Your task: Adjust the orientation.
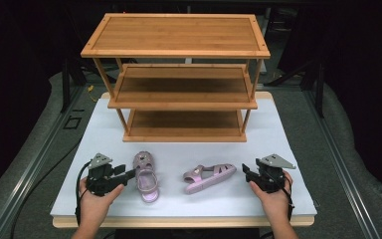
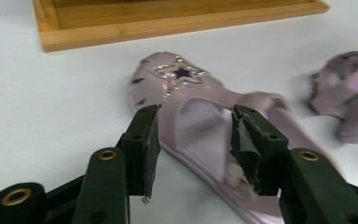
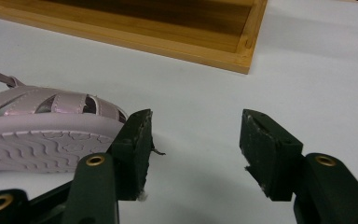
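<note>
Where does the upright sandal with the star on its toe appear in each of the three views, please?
High view: star sandal lower left of centre, at the left gripper.
Left gripper view: centre, between the open jaws.
Right gripper view: not in it.
Shared landmark: the wooden rack's bottom shelf.

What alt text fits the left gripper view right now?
The left tongs, jaws open, straddle the strap of an upright pink sandal with a glittery star on its toe. The second pink sandal lies at the right and the wooden shelf base stands beyond, on the white table.
</note>
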Motion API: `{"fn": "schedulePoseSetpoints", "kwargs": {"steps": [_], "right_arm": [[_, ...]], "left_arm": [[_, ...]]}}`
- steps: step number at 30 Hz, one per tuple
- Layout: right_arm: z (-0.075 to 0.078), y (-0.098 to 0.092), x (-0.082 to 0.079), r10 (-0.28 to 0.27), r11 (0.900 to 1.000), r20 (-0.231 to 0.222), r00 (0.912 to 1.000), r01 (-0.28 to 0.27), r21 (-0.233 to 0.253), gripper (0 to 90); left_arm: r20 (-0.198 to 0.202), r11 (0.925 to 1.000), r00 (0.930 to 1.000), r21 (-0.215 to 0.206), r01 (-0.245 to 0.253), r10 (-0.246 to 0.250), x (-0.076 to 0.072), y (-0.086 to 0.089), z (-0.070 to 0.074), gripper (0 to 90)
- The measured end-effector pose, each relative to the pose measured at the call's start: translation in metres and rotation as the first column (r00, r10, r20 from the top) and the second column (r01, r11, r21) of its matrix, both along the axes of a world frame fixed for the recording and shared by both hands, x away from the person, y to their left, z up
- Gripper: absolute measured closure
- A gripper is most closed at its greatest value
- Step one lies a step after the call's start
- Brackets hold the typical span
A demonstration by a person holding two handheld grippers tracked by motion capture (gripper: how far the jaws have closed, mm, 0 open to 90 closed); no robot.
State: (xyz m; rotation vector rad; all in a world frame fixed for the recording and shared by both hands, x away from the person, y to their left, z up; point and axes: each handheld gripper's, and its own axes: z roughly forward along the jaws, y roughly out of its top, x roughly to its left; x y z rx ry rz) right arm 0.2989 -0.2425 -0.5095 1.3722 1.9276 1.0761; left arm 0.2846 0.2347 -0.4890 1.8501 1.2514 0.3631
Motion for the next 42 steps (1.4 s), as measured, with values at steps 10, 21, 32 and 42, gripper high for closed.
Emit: {"fn": "schedulePoseSetpoints", "kwargs": {"steps": [10,21,32,42], "right_arm": [[-0.001,-0.001,0.0,-0.006,1.0,-0.014,0.9999,0.006,0.014,44.4],[-0.002,-0.005,0.001,-0.016,0.999,-0.029,0.9995,0.017,0.034,44.6],[-0.002,-0.006,0.002,-0.01,0.999,-0.042,0.9991,0.012,0.038,44.1],[-0.002,-0.007,0.002,-0.007,0.999,-0.043,0.999,0.009,0.045,43.9]], "left_arm": [[-0.102,0.9961,0.992,0.039,0.079,-0.074,-0.004,-0.018,-0.016,60.7],[-0.136,0.9649,0.9872,0.237,0.114,-0.083,0.016,0.006,0.008,75.7],[-0.267,0.9118,0.9569,0.354,0.208,-0.115,0.032,-0.004,0.016,63.1],[-0.395,0.8864,0.9137,0.385,0.258,-0.094,0.05,-0.015,0.005,71.6]]}}
